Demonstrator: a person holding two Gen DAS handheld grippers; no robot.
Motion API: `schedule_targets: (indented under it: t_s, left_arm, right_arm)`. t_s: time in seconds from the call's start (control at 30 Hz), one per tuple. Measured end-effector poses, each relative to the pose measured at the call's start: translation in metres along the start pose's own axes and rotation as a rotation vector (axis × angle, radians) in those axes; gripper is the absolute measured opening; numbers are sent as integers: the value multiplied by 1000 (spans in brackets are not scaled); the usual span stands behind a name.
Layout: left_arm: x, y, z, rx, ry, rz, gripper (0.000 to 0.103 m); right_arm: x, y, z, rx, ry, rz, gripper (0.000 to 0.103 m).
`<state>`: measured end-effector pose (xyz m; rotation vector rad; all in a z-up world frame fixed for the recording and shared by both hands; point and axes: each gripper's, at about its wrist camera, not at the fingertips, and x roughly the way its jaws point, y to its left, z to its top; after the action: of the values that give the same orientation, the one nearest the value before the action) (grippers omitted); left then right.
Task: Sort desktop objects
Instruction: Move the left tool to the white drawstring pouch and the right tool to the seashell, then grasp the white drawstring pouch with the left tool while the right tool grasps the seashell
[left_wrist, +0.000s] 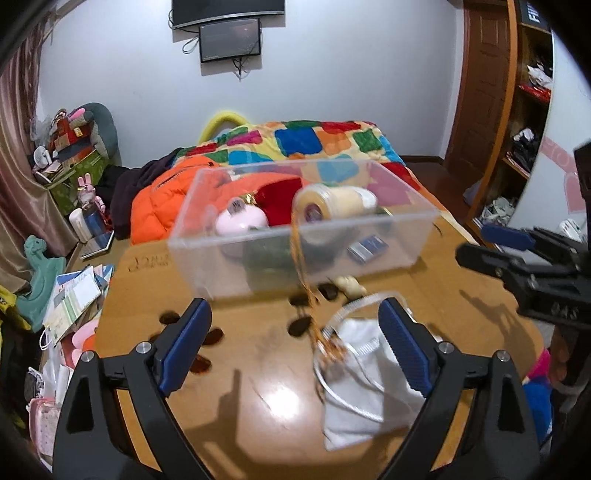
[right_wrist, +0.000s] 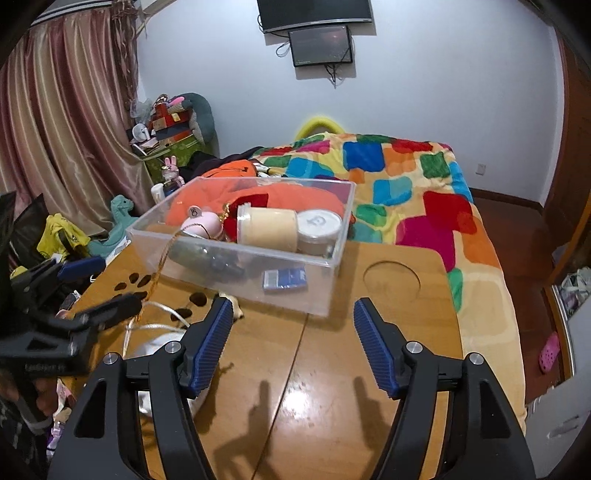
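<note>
A: Where does the sorting stand?

B: The clear plastic bin (right_wrist: 236, 236) sits on the wooden lap table (right_wrist: 332, 387) and already holds a cream jar (right_wrist: 267, 229) on its side, a white-lidded tub (right_wrist: 319, 225), a pink round gadget (right_wrist: 203, 221), something red, and a small blue box (right_wrist: 284, 278) against the near wall. What remains outside is the white drawstring pouch (left_wrist: 364, 380) on the table, with its pale cord looped over it, and a small cream-coloured piece (left_wrist: 349, 284) just beside the bin's near wall. A gold tassel cord (left_wrist: 301, 266) trails over the bin's rim down toward the pouch.

A: And the grippers?

B: Both released. The left gripper (left_wrist: 293, 343) has its jaws spread wide, nothing between the pads; the pouch lies under its right-hand finger. The right gripper (right_wrist: 293, 339) is partly spread over bare wood, gripping nothing.

A: So the pouch next, I'd guess. How to take it well?

B: I'd shift the left gripper sideways until the pouch body is centred between the pads, then pinch a bunched fold of fabric, not the cord alone, or it will swing. Mind the tassel: if it is caught in the same pinch, it could drag things out of the bin. The right gripper could steady the bin's near wall.
</note>
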<state>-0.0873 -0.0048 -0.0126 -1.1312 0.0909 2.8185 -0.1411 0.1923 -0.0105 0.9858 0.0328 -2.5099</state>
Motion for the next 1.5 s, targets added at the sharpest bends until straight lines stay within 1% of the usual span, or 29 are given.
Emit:
schedule_targets:
  t_s: [0.17, 0.33, 0.5, 0.6, 0.83, 1.0, 1.13, 1.23, 1.3, 1.33, 1.4, 1.47, 1.5]
  left_arm:
    - [0, -16, -16, 18, 26, -37, 93]
    - [8, -34, -29, 47, 51, -78, 95]
    - [18, -35, -34, 13, 87, -139, 97]
    - [24, -38, -37, -11, 109, -179, 97]
    - [30, -48, -39, -9, 119, -177, 99]
    - [34, -53, -44, -21, 167, -232, 99]
    - [32, -58, -47, -8, 164, -229, 99]
    - [35, -66, -47, 29, 173, -215, 101]
    - [40, -80, -50, 121, 187, -131, 102]
    - [38, -83, -50, 130, 166, -123, 102]
    - [41, -82, -50, 111, 173, -129, 102]
    - [42, -78, -49, 96, 161, -109, 102]
    - [42, -74, -48, 82, 155, -102, 99]
  right_arm:
    - [-6, -1, -7, 4, 2, -1, 64]
    - [-10, 0, -12, 6, 6, 0, 65]
    - [-14, 3, -15, -7, 7, -5, 66]
    - [-17, 5, -18, -14, 3, -16, 70]
    - [-18, 6, -20, -20, 9, -18, 71]
    - [-15, 4, -24, -13, 17, -8, 71]
    - [-12, 2, -24, -7, 26, -8, 71]
    - [-12, 2, -25, -12, 28, -7, 71]
    - [-11, 3, -25, -12, 30, -8, 71]
    - [-11, 3, -26, -11, 31, -6, 71]
    - [-11, 3, -26, -10, 32, -4, 71]
    - [-10, 4, -26, -12, 36, -3, 71]
    - [-9, 4, -25, -12, 37, -4, 71]
